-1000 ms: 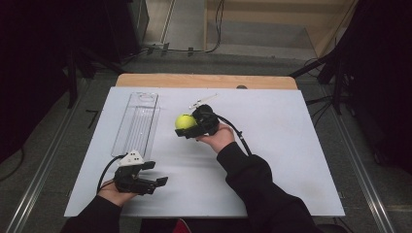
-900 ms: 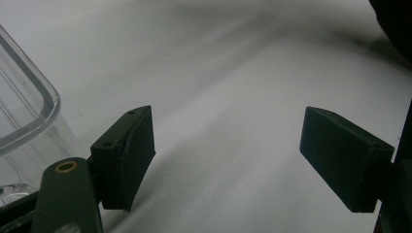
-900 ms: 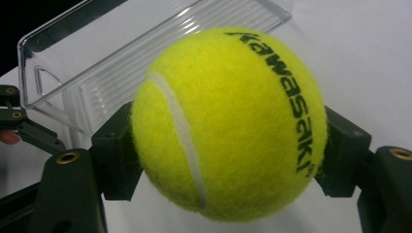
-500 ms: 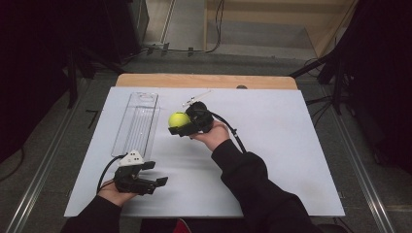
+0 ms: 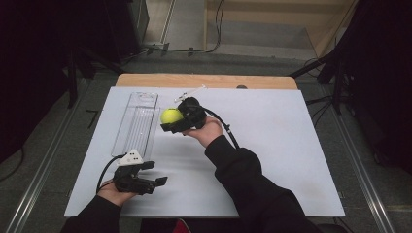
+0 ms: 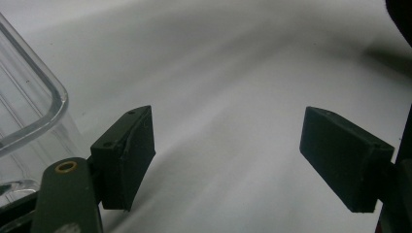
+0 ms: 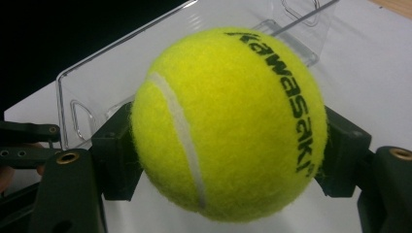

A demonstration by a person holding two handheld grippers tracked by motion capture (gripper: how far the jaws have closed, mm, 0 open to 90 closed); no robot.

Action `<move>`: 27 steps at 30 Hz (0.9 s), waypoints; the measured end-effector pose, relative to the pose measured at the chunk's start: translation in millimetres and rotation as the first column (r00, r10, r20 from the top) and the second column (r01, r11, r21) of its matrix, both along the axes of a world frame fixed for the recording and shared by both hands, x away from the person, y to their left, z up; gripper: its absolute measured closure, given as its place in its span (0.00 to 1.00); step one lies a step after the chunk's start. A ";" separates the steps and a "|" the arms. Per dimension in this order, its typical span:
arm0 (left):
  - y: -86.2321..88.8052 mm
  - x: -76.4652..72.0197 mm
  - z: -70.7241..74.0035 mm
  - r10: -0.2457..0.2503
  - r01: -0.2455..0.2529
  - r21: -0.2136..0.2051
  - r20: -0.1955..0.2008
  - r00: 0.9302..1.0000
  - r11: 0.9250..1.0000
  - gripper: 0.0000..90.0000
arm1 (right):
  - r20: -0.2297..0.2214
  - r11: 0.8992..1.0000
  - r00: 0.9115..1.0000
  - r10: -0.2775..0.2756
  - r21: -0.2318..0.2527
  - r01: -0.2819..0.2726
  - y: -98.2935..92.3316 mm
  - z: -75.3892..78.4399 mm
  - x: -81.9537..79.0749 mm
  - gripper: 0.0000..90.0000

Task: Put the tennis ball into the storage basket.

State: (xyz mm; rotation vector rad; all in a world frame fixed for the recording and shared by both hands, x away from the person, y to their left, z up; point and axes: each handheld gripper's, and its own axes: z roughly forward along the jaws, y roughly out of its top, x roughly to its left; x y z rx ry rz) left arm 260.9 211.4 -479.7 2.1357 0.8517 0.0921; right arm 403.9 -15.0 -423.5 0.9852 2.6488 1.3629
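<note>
A yellow tennis ball (image 5: 171, 115) (image 7: 227, 121) is clamped in my right gripper (image 5: 179, 119), which hovers above the white table just right of a long clear plastic tray (image 5: 136, 124). In the right gripper view both black pads press on the ball's sides, and the tray (image 7: 111, 63) lies behind it. My left gripper (image 5: 156, 180) rests near the table's front left edge, jaws wide apart with nothing between them (image 6: 226, 155). The tray's near corner (image 6: 29, 92) shows at the left of the left gripper view.
The white board (image 5: 291, 145) covers a wooden table (image 5: 204, 80). A small clear piece (image 5: 190, 92) lies on the board behind the right gripper. Dark floor, cables and rails surround the table.
My right gripper has carried the ball leftward and slightly up, closer to the clear tray. The left gripper has stayed put.
</note>
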 end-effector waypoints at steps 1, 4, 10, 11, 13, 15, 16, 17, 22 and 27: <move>0.0 0.0 0.0 0.001 -0.001 0.000 0.001 1.000 1.000 0.24 | 0.002 1.000 1.000 0.001 0.002 -0.002 1.1 0.6 0.3 0.26; -0.1 0.1 0.0 -0.002 0.002 -0.002 0.001 1.000 1.000 0.24 | 0.002 1.000 1.000 0.002 0.001 -0.002 4.2 2.1 1.2 0.26; 0.1 0.1 0.2 -0.002 0.002 -0.001 0.003 1.000 1.000 0.24 | 0.003 1.000 1.000 0.006 -0.003 -0.006 12.5 3.8 3.7 0.26; 0.0 -0.1 0.2 0.000 0.000 -0.003 0.002 1.000 1.000 0.24 | 0.005 1.000 1.000 0.008 -0.003 -0.008 13.7 4.1 4.2 0.26; 0.1 -0.2 0.1 0.003 -0.003 -0.005 0.001 1.000 1.000 0.24 | 0.003 1.000 1.000 0.010 0.004 -0.010 16.2 4.8 5.0 0.26; 0.2 -0.2 0.1 0.003 -0.003 -0.007 0.000 1.000 1.000 0.24 | 0.000 1.000 1.000 0.011 0.005 -0.011 18.3 5.0 6.6 0.26; 0.3 -0.1 0.2 0.003 -0.003 -0.004 -0.001 1.000 1.000 0.24 | -0.002 1.000 1.000 0.008 0.005 -0.008 19.7 5.3 7.3 0.26; 0.3 -0.2 0.2 0.004 -0.004 -0.003 0.000 1.000 1.000 0.24 | -0.003 1.000 1.000 0.008 0.005 -0.008 20.8 5.6 8.1 0.26; 0.5 0.0 0.1 0.004 -0.004 -0.006 0.001 1.000 1.000 0.24 | 0.001 1.000 1.000 0.007 0.009 -0.007 26.8 9.1 11.1 0.26; 0.6 0.1 0.4 0.002 -0.002 -0.006 0.001 1.000 1.000 0.24 | 0.011 1.000 1.000 0.015 0.009 -0.015 32.8 13.7 14.0 0.26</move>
